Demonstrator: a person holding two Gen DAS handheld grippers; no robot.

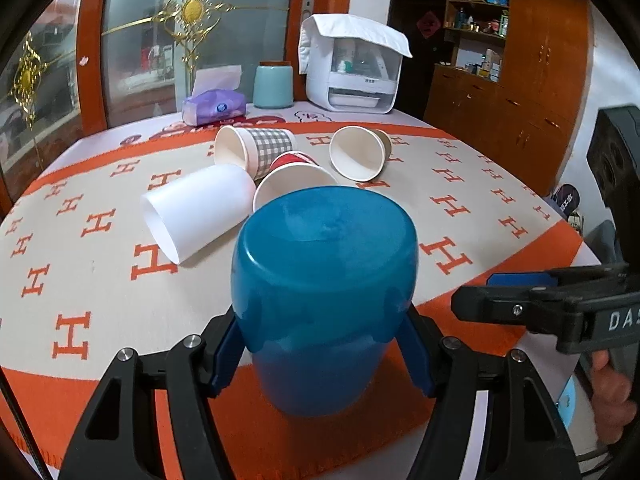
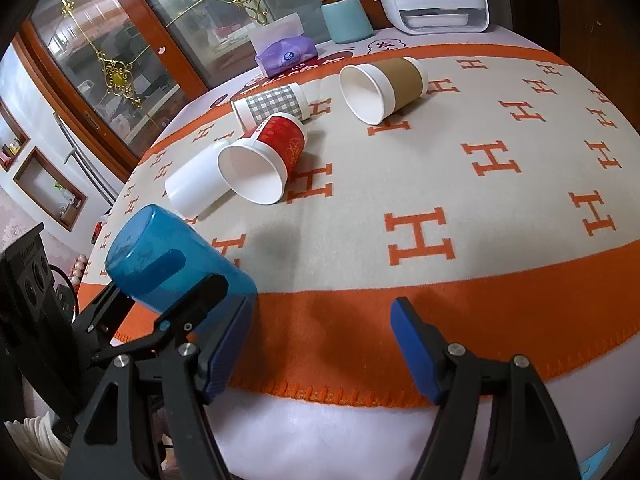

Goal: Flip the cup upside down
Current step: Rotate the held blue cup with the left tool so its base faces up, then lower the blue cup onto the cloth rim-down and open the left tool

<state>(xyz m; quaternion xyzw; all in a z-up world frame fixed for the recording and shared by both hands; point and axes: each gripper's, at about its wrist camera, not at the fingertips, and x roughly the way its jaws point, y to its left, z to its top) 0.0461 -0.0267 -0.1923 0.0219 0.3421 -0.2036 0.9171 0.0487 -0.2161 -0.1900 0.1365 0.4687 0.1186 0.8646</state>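
Left gripper (image 1: 324, 344) clamped on blue cup (image 1: 324, 300), base up, lower centre of left wrist view, four paper cups (image 1: 296, 184) toppled behind, right wrist view, right gripper (image 2: 322, 340) spread wide over orange-bordered cloth (image 2: 440, 312), blue cup lower left.

Desk under orange-and-beige blanket (image 1: 460, 184) with H pattern. Four paper cups on their sides: white cup (image 1: 200, 212), checked cup (image 1: 256, 148), red cup (image 2: 268, 156), brown cup (image 2: 384, 86). White, checked and red cups bunched together; brown cup apart. At far edge: purple tissue pack (image 1: 214, 106), teal jar (image 1: 274, 84), white appliance (image 1: 354, 76) with cloth on top.
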